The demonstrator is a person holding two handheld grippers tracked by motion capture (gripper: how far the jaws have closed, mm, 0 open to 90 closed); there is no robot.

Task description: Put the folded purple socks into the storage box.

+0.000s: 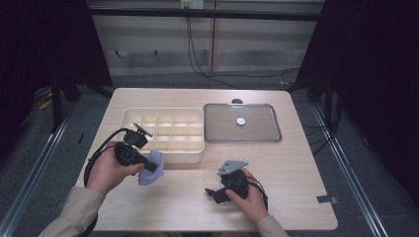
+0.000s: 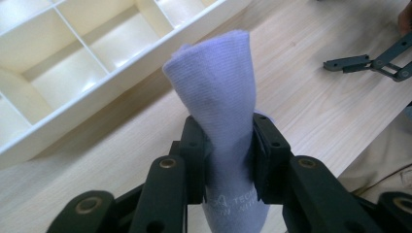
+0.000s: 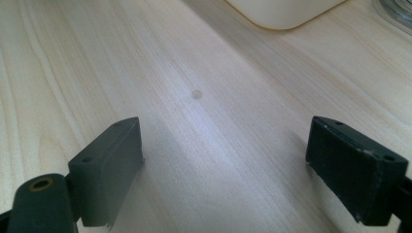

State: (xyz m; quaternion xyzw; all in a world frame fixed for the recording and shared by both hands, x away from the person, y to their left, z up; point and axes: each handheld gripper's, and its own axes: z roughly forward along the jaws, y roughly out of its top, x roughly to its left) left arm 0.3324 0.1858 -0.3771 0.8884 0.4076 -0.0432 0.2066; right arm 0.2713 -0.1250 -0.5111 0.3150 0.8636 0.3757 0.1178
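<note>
Lower left of the high view: the left tongs (image 1: pixel 154 168), held in the person's left hand (image 1: pixel 106 170), are clamped on a pale lilac sock (image 1: pixel 149 168), lifted clear of the worktop (image 1: pixel 291 163). The sock sits just below the front wall of the cream divided tray (image 1: pixel 163 157), near its lower-left corner, apart from it. In the left gripper view the sock (image 2: pixel 218 102) stands up rolled btwn the two black pads, w/ both pads pressing its sides; small white lettering shows low on the fabric, too partial to read. The tray's compartments (image 2: pixel 73 63) fill the upper left of that view.

Centre of the high view: the tray's grid of compartments, w/ a clear flat lid or shallow tray (image 1: pixel 242 122) beside it at centre right, almost touching; a small white round spot sits at its middle.

Lower centre-right: the right tongs (image 1: pixel 213 193) rest low at the worktop in the person's right hand (image 1: pixel 249 195), grey three-cornered plate on top. In the right gripper view the jaws stand wide apart w/ bare pale wood (image 3: pixel 204 111) btwn them, gripping nothing; a corner of the cream tray (image 3: pixel 282 12) shows at the top edge. The right tongs also appear at upper right of the left gripper view (image 2: pixel 369 63).
</note>
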